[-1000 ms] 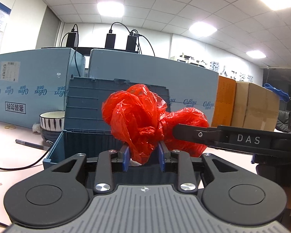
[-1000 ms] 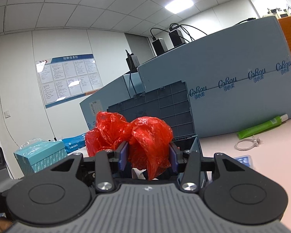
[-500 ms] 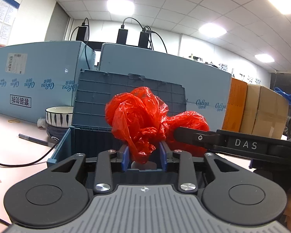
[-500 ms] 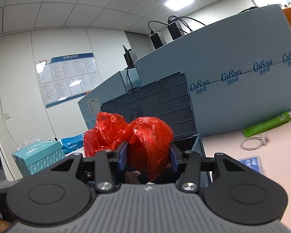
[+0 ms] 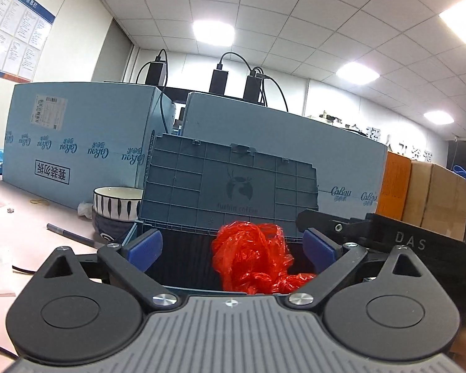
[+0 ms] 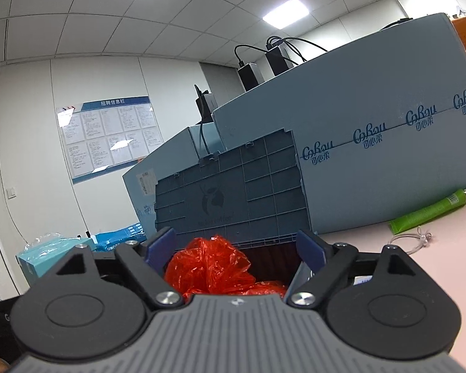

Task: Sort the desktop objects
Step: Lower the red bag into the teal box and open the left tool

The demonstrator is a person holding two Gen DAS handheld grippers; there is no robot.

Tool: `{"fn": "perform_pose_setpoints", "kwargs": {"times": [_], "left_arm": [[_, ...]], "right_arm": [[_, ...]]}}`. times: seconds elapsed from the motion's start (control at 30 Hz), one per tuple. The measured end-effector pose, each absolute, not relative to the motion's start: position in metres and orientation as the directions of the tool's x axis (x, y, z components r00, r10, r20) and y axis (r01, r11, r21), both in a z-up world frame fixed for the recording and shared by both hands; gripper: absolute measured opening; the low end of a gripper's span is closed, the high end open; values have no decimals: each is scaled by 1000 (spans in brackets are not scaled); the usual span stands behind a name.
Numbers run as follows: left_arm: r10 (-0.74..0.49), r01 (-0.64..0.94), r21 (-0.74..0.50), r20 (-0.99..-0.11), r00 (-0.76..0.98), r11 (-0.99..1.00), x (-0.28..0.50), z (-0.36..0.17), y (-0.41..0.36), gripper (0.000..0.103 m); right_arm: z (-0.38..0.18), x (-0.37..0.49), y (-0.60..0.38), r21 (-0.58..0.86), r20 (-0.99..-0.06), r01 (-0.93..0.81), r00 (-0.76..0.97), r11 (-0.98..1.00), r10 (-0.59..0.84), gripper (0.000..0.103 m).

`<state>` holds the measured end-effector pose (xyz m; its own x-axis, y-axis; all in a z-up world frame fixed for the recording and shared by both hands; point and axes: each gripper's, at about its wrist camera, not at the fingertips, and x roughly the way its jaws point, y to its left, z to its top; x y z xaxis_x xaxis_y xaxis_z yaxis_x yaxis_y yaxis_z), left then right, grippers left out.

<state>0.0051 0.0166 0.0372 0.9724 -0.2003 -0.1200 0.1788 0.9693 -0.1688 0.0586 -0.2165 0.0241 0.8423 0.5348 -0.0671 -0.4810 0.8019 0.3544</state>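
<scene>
A crumpled red plastic bag (image 5: 253, 256) lies inside an open blue-grey storage box (image 5: 230, 183) whose ribbed lid stands upright behind it. My left gripper (image 5: 233, 247) is open, its blue pads wide apart on either side of the bag, not touching it. The bag also shows in the right wrist view (image 6: 211, 267), resting in the same box (image 6: 233, 186). My right gripper (image 6: 236, 248) is open too, its pads spread beside the bag. The right gripper's black body (image 5: 388, 239) reaches in from the right of the left wrist view.
Large light-blue cartons (image 5: 77, 143) stand behind the box. A striped bowl (image 5: 116, 202) and a pen (image 5: 71, 236) lie left of it. Brown cartons (image 5: 425, 195) stand at right. A green tube (image 6: 431, 211), a hair tie (image 6: 410, 242) and teal tissue box (image 6: 52, 255) sit on the pink desk.
Both grippers opened and let go of the red bag. The bag dropped from between the pads into the box.
</scene>
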Motion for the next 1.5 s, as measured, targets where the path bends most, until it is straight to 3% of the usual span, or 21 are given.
{"fn": "perform_pose_setpoints", "kwargs": {"times": [0.17,0.43,0.77,1.07,1.5], "left_arm": [[-178,158,-175,-103,979,972,2,36,19,99],[-117,92,-219,-105,988,972,5,36,29,101],[-43,26,-140,-122,992,990,7,31,22,101],[-6,-4,-85,-125,992,996,11,28,15,102],[30,-52,-120,-177,984,991,18,25,22,102]], "right_arm": [[23,60,-217,346,-52,-478,850,808,525,97],[21,62,-218,324,-49,-457,866,828,497,99],[18,56,-217,235,-36,-423,896,875,443,103],[17,58,-218,238,-27,-415,901,878,433,103],[16,52,-217,219,-19,-409,906,886,422,103]]}}
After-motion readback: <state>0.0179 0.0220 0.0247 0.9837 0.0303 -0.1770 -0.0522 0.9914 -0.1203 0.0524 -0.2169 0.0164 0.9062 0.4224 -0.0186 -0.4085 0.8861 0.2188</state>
